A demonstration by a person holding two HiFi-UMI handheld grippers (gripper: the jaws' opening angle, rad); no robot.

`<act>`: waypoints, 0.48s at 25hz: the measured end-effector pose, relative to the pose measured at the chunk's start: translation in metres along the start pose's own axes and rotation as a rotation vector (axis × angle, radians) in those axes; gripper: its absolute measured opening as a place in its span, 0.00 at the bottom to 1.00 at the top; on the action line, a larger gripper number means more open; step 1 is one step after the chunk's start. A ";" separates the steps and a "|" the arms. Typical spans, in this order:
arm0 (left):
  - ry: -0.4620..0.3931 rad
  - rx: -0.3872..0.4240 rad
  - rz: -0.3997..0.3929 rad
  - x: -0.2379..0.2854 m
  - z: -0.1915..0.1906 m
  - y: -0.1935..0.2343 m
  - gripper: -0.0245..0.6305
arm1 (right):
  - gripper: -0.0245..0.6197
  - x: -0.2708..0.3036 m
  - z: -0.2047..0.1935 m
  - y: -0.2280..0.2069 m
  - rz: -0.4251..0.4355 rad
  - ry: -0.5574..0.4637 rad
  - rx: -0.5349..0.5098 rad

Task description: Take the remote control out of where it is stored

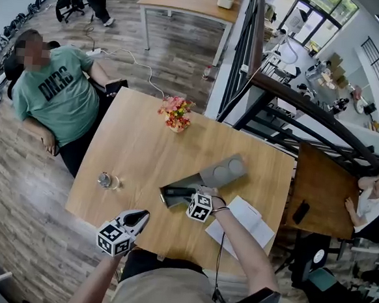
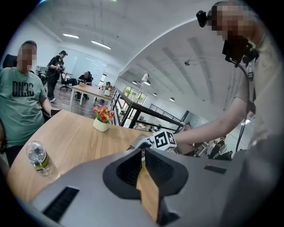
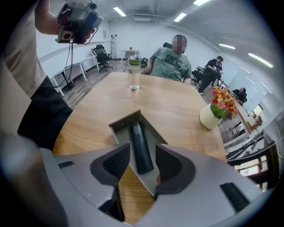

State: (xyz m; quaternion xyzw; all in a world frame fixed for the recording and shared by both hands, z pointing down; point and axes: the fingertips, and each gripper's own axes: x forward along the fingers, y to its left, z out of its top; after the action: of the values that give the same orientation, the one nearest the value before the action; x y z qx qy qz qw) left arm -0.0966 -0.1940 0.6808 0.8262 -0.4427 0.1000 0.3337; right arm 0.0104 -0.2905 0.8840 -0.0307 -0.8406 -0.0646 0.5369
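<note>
A black remote control (image 1: pixel 178 192) lies lengthwise in the open drawer of a grey storage box (image 1: pixel 230 170) on the wooden table. In the right gripper view the remote (image 3: pixel 140 146) rests in the grey tray (image 3: pixel 120 122), its near end between the spread jaws. My right gripper (image 3: pixel 142 166) is open and sits right at the drawer (image 1: pixel 187 196), without closing on the remote. My left gripper (image 1: pixel 144 214) hovers near the table's front edge, left of the drawer. Its jaws (image 2: pixel 143 166) are shut with nothing in them.
A glass bottle (image 1: pixel 106 181) stands at the table's left side and a flower pot (image 1: pixel 177 114) at the far edge. White paper (image 1: pixel 242 224) lies by my right arm. A person in a green shirt (image 1: pixel 56 98) sits at the left. A darker table (image 1: pixel 320 190) adjoins on the right.
</note>
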 end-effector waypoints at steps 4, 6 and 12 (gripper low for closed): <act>0.011 -0.013 0.010 -0.007 -0.006 0.001 0.05 | 0.30 0.014 -0.007 0.004 0.032 0.046 -0.041; 0.019 -0.016 0.011 -0.009 -0.009 0.001 0.05 | 0.30 0.021 -0.011 0.005 0.040 0.068 -0.071; 0.037 -0.027 0.004 -0.004 -0.017 -0.003 0.05 | 0.30 0.036 -0.018 0.006 0.064 0.100 -0.108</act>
State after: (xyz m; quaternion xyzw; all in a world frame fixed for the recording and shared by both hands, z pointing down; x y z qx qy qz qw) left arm -0.0942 -0.1791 0.6909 0.8187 -0.4396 0.1098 0.3527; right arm 0.0121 -0.2878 0.9243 -0.0833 -0.8065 -0.0940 0.5777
